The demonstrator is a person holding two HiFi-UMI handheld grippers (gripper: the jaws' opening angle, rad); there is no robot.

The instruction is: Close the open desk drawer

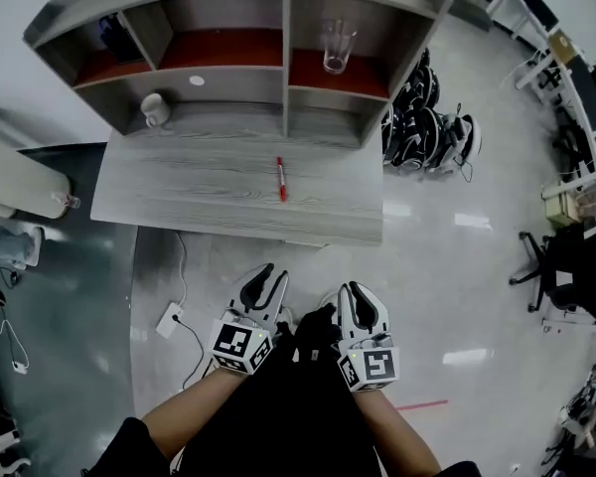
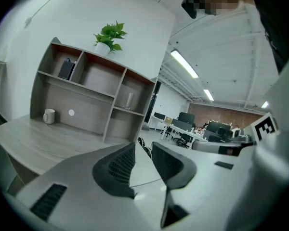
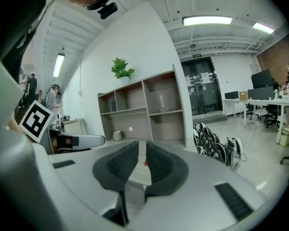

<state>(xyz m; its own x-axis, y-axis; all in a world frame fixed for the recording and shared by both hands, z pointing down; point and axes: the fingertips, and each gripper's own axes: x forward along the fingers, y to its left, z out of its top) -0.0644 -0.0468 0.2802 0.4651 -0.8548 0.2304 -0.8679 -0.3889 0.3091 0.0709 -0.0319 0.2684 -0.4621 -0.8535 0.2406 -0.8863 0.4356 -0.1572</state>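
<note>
The grey wooden desk [image 1: 228, 202] with its shelf unit [image 1: 238, 28] stands ahead of me; from above, no drawer front shows under its near edge. Both grippers hang close to my body, short of the desk and over the floor. My left gripper [image 1: 266, 274] points at the desk [image 2: 33, 138], and in the left gripper view [image 2: 143, 146] its jaws stand apart with nothing between them. My right gripper [image 1: 353, 291] has a narrow gap between its pads, seen in the right gripper view [image 3: 142, 146], and is also empty.
A red pen [image 1: 280, 179] lies on the desktop. A white mug [image 1: 154, 109] and a glass [image 1: 336, 48] sit in the shelves. A power strip [image 1: 169, 319] with its cable lies on the floor, a pile of black bags [image 1: 427, 132] right of the desk, an office chair [image 1: 566, 266] far right.
</note>
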